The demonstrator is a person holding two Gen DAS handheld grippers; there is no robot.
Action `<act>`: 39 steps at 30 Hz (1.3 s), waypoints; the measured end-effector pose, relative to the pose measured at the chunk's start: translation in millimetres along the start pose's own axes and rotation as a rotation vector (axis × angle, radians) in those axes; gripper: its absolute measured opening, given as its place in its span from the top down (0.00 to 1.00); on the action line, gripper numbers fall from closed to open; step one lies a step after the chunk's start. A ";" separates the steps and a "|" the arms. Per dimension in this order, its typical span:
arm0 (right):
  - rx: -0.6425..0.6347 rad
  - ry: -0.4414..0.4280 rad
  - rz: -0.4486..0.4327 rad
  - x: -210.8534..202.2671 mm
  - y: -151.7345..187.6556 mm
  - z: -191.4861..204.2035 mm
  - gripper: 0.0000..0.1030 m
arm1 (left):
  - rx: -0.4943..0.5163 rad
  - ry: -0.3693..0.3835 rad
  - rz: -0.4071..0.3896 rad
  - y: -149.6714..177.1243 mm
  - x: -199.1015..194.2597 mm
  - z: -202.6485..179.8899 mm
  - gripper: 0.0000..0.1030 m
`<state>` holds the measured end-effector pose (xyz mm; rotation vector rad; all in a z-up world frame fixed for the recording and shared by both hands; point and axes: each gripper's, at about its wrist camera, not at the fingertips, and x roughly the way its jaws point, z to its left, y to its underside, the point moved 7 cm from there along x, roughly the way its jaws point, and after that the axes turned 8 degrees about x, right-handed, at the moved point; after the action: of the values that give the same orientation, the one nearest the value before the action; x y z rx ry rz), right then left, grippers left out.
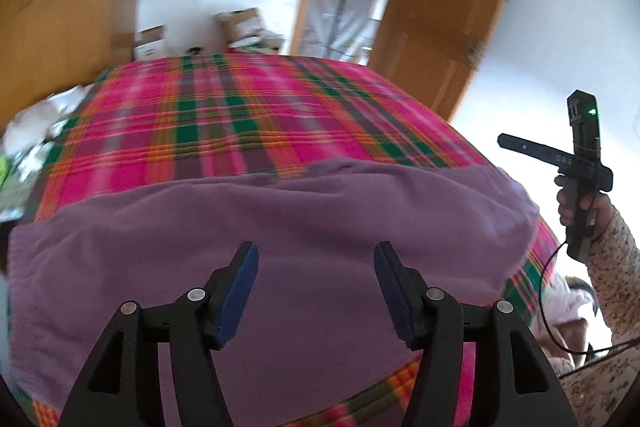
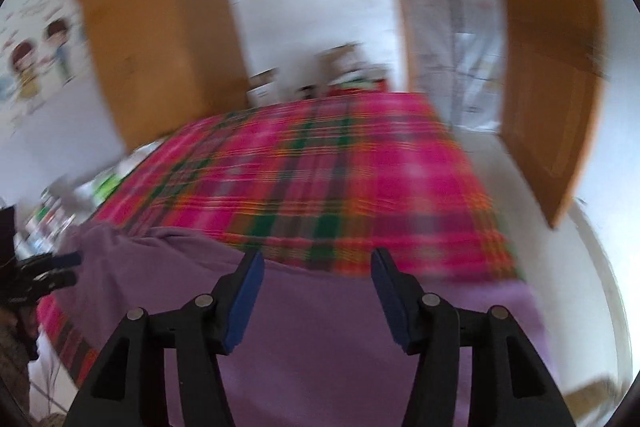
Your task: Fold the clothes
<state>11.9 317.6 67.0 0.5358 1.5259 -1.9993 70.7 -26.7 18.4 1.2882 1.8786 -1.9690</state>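
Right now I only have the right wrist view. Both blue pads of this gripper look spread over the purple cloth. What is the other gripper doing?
Observer: The left gripper is open too, above the purple garment and gripping nothing.
Operator: Can you see my gripper from outside?
Observer: Yes. In the left wrist view the right gripper is held up beside the bed, off the garment's right edge, with a green light lit on its body.
Operator: Who holds it?
Observer: A hand in a speckled sleeve; a thin black cable hangs from the handle.
Operator: Is the garment folded?
Observer: It lies spread across the near end of the plaid blanket; no finished fold shows.
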 end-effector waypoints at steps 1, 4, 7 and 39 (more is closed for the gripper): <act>-0.012 -0.037 0.021 9.9 -6.5 12.9 0.48 | -0.021 -0.012 -0.003 0.1 -3.0 9.9 0.40; -0.042 -0.152 0.091 40.1 -25.5 51.7 0.55 | -0.062 -0.039 -0.007 -1.6 -9.5 32.0 0.40; -0.061 -0.232 0.194 66.9 -30.9 80.4 0.61 | -0.080 -0.061 -0.005 -5.5 -12.8 50.8 0.40; -0.282 -0.555 0.821 145.9 55.8 176.8 0.74 | 0.114 0.088 0.132 -59.0 76.8 44.9 0.40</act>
<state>-59.3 108.7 -16.3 0.3576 0.9810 -1.1401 -35.2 -18.6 7.8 1.5118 1.6908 -2.0079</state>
